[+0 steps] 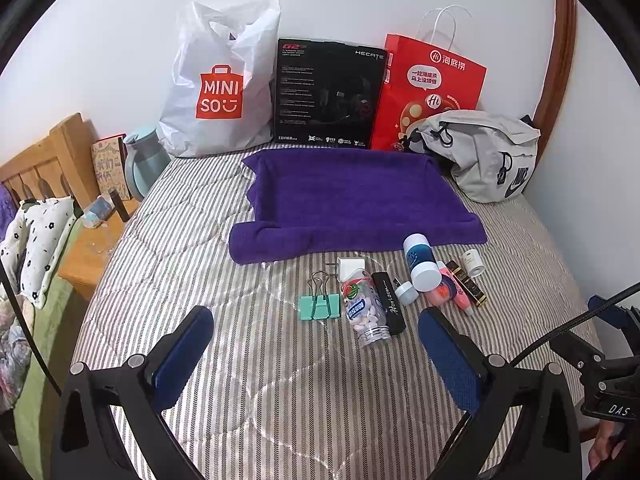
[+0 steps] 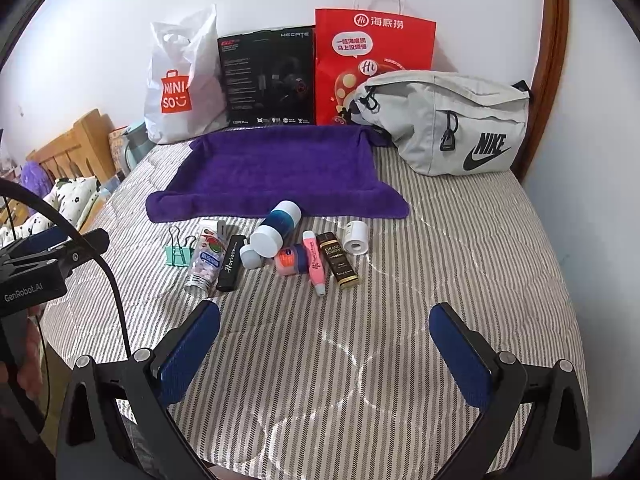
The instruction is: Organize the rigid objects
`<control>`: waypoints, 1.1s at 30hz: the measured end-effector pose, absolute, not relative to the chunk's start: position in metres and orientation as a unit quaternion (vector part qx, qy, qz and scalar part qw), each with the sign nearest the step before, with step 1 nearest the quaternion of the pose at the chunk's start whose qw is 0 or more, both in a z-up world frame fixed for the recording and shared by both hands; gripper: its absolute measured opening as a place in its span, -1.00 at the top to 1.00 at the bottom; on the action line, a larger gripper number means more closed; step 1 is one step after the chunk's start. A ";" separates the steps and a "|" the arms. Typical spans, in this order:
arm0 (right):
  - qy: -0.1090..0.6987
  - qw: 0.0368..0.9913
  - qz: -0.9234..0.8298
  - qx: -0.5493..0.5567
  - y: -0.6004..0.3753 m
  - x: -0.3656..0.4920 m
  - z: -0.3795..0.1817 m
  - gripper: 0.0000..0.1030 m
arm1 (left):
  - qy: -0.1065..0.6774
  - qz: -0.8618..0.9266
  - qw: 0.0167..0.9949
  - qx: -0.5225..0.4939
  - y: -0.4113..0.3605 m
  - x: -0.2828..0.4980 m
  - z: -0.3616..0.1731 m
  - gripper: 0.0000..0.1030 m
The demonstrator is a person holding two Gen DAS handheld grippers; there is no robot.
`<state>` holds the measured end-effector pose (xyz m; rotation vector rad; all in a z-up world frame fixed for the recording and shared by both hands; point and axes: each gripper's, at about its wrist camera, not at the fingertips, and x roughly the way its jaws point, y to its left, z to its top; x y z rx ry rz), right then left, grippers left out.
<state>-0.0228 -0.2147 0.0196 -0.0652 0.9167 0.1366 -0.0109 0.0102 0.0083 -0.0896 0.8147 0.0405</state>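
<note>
Blue-padded, my left gripper (image 1: 316, 332) and right gripper (image 2: 324, 328) both hang spread wide and empty over the striped bedcover (image 2: 460, 264). Just short of the purple towel (image 2: 276, 168) I see the clutter in a row: green binder clip (image 2: 179, 254), pill bottle (image 2: 205, 260), black Horizon stick (image 2: 231, 264), white-capped blue bottle (image 2: 276, 226), pink tube (image 2: 315, 262), small white roll (image 2: 357, 238). Beyond the towel, bags and a black box (image 2: 266, 76) lean on the wall.

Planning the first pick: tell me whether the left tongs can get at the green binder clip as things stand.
Probably yes. The left tongs are open and empty, and the green binder clip lies just ahead at the row's left end, with bare bedspread between. Only the pill bottle crowds its right side.
</note>
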 end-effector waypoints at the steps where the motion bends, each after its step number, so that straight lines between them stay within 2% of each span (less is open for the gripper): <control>1: 0.442 0.894 0.066 -0.031 -0.215 -0.023 0.020 -0.99 | 0.396 0.020 0.917 -0.044 0.010 -0.011 0.008 -1.00; 18: 0.454 0.889 0.060 -0.023 -0.226 -0.009 0.009 -0.99 | 0.411 0.024 0.910 -0.044 0.013 0.005 -0.005 -1.00; 33: 0.494 0.868 0.049 -0.032 -0.238 0.018 -0.032 -0.99 | 0.478 0.051 0.876 -0.038 0.023 0.065 -0.090 -0.99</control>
